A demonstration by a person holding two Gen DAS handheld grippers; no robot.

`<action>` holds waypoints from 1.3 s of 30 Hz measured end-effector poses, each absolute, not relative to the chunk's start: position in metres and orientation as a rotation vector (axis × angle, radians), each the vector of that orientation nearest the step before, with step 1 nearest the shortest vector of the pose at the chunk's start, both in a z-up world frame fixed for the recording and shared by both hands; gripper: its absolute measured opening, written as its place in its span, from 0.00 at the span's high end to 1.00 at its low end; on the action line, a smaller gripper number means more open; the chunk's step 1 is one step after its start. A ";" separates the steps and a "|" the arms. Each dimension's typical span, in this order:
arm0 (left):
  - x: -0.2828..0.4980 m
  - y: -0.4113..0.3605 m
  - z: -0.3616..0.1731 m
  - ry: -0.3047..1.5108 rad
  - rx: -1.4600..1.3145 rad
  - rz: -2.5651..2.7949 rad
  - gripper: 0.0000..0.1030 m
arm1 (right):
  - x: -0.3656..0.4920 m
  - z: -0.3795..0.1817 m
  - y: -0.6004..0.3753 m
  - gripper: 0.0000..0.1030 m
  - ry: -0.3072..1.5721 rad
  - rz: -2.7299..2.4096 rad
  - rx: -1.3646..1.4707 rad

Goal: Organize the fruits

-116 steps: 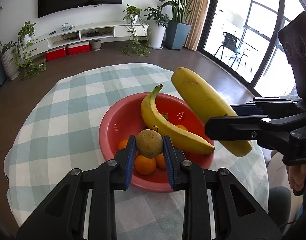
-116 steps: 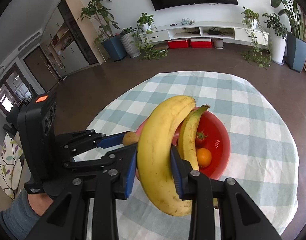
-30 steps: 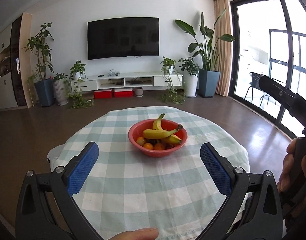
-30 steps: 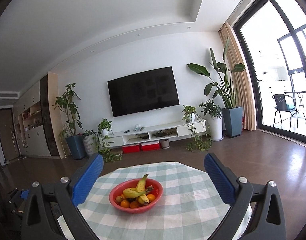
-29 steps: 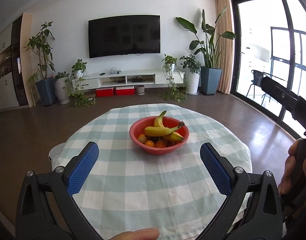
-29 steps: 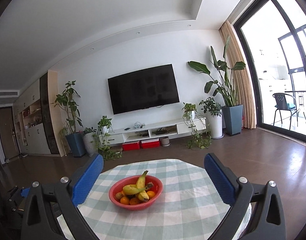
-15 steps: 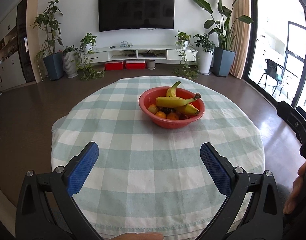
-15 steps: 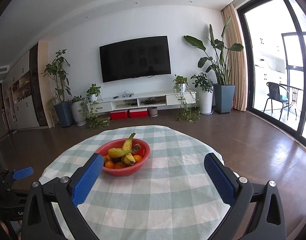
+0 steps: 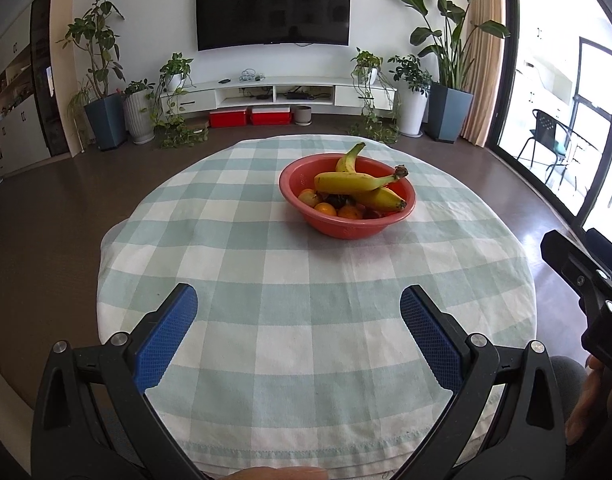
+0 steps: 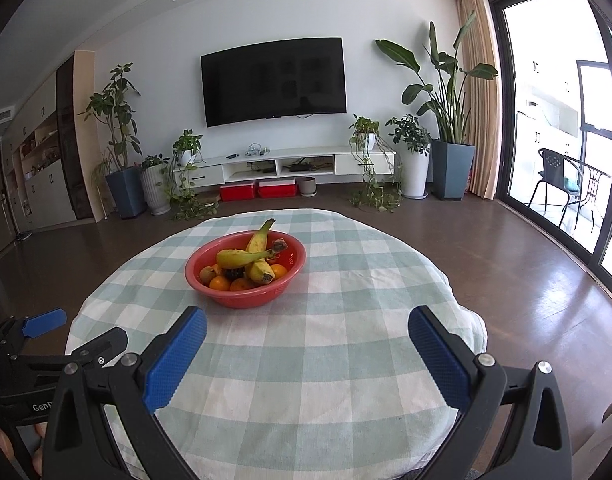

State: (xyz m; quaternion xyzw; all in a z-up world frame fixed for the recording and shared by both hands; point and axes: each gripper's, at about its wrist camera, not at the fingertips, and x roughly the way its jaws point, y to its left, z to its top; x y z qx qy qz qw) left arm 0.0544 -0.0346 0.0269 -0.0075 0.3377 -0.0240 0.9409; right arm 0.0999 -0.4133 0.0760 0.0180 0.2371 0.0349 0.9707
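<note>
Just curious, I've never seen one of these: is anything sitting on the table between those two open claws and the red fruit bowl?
Nothing visible. Only bare checked tablecloth lies between the left gripper, the right gripper and the red bowl.

Bowl (image 9: 348, 230) contents: I can make out two bananas (image 9: 356, 182) and a few oranges (image 9: 326, 209), but the dark fruit under the bananas is too small for me to identify. Right gripper (image 9: 586, 280) is cut off by the left view's right edge, fingertips mostly out of frame. Left gripper (image 10: 45, 336) clipped at the right view's left edge. Hand (image 9: 586, 412) holding the right gripper is partly hidden behind the left gripper's frame. Near table edge (image 9: 265, 456) is hidden below frame.
</note>
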 end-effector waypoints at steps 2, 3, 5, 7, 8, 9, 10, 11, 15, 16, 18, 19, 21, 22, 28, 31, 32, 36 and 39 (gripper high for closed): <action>0.054 -0.035 0.026 0.692 -0.016 -0.051 0.00 | 0.099 0.077 -0.412 0.00 0.482 0.071 0.033; 0.054 -0.035 0.026 0.694 -0.016 -0.050 0.00 | 0.098 0.077 -0.412 0.00 0.485 0.071 0.030; 0.054 -0.035 0.024 0.695 -0.015 -0.049 0.00 | 0.099 0.077 -0.412 0.00 0.495 0.071 0.027; 0.054 -0.035 0.024 0.692 -0.015 -0.047 0.00 | 0.099 0.077 -0.412 0.00 0.500 0.069 0.028; 0.054 -0.036 0.024 0.689 -0.013 -0.045 0.00 | 0.099 0.077 -0.411 0.00 0.503 0.068 0.028; 0.053 -0.036 0.024 0.688 -0.013 -0.046 0.00 | 0.099 0.078 -0.411 0.00 0.506 0.068 0.027; 0.053 -0.036 0.023 0.689 -0.014 -0.047 0.00 | 0.099 0.077 -0.411 0.00 0.509 0.068 0.025; 0.053 -0.036 0.024 0.690 -0.014 -0.045 0.00 | 0.100 0.077 -0.411 0.00 0.512 0.067 0.025; 0.053 -0.036 0.023 0.691 -0.013 -0.045 0.00 | 0.101 0.074 -0.410 0.00 0.524 0.067 0.027; 0.052 -0.036 0.023 0.691 -0.013 -0.045 0.00 | 0.101 0.074 -0.410 0.00 0.525 0.068 0.027; 0.052 -0.036 0.023 0.692 -0.014 -0.045 0.00 | 0.101 0.073 -0.409 0.00 0.529 0.069 0.026; 0.052 -0.036 0.023 0.692 -0.014 -0.045 0.00 | 0.101 0.073 -0.409 0.00 0.529 0.068 0.025; 0.052 -0.036 0.023 0.692 -0.013 -0.046 0.00 | 0.101 0.072 -0.409 0.00 0.530 0.067 0.026; 0.052 -0.036 0.023 0.692 -0.013 -0.045 0.00 | 0.101 0.072 -0.409 0.00 0.531 0.067 0.027; 0.052 -0.036 0.023 0.692 -0.013 -0.045 0.00 | 0.102 0.067 -0.410 0.00 0.541 0.064 0.027; 0.052 -0.036 0.022 0.693 -0.014 -0.047 0.00 | 0.102 0.067 -0.410 0.00 0.543 0.064 0.028; 0.052 -0.036 0.022 0.692 -0.014 -0.046 0.00 | 0.102 0.065 -0.410 0.00 0.544 0.064 0.028; 0.052 -0.035 0.022 0.692 -0.015 -0.048 0.00 | 0.102 0.065 -0.411 0.00 0.546 0.064 0.029; 0.052 -0.036 0.022 0.693 -0.013 -0.047 0.00 | 0.102 0.065 -0.411 0.00 0.547 0.064 0.028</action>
